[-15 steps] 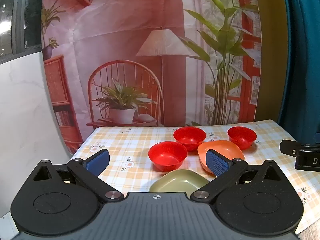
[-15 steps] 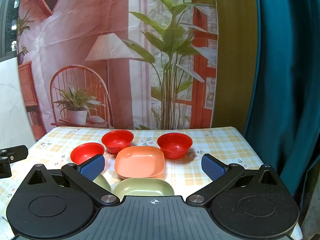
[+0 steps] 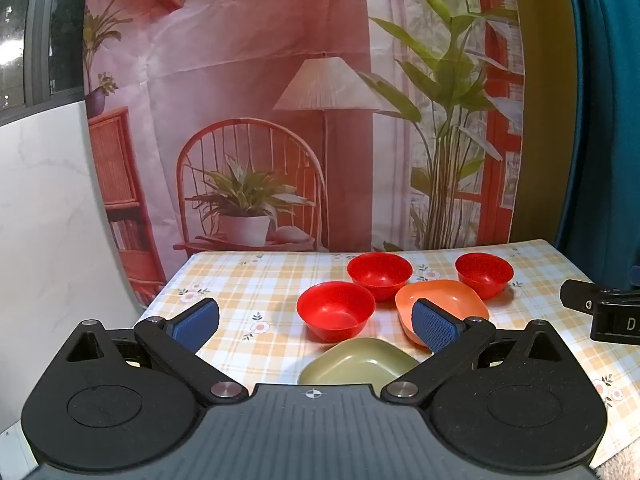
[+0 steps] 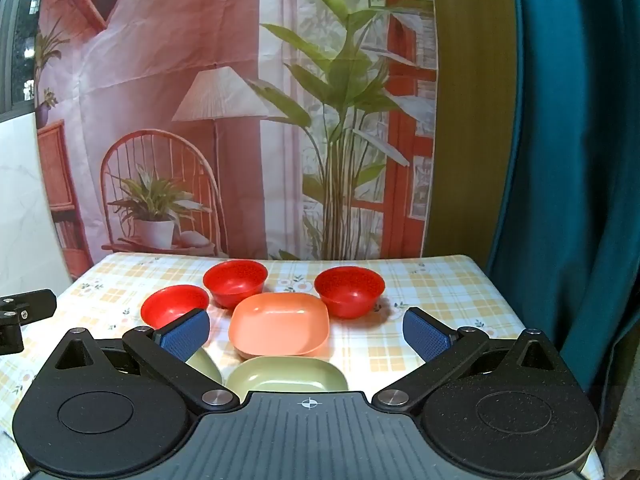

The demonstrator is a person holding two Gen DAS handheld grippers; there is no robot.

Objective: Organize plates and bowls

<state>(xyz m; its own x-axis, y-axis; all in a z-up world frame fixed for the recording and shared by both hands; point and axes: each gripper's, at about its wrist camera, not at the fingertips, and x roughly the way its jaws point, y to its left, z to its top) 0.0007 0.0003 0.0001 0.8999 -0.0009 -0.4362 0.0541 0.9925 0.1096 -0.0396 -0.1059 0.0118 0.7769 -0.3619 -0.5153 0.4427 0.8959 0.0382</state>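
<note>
Three red bowls stand on the checked tablecloth: a near left bowl (image 3: 335,316) (image 4: 176,306), a far middle bowl (image 3: 379,275) (image 4: 235,282) and a right bowl (image 3: 484,274) (image 4: 349,290). An orange square plate (image 3: 452,300) (image 4: 280,326) lies among them. In front of it lies a green plate (image 3: 356,364) (image 4: 286,374). A second green plate (image 4: 206,364) peeks out behind my right gripper's left finger. My left gripper (image 3: 316,326) and right gripper (image 4: 306,338) hover open above the near table edge, holding nothing.
The table (image 4: 440,280) ends at a printed backdrop (image 4: 240,120) behind, a white wall (image 3: 48,220) on the left and a teal curtain (image 4: 560,160) on the right. Each gripper's black tip shows at the other view's side edge.
</note>
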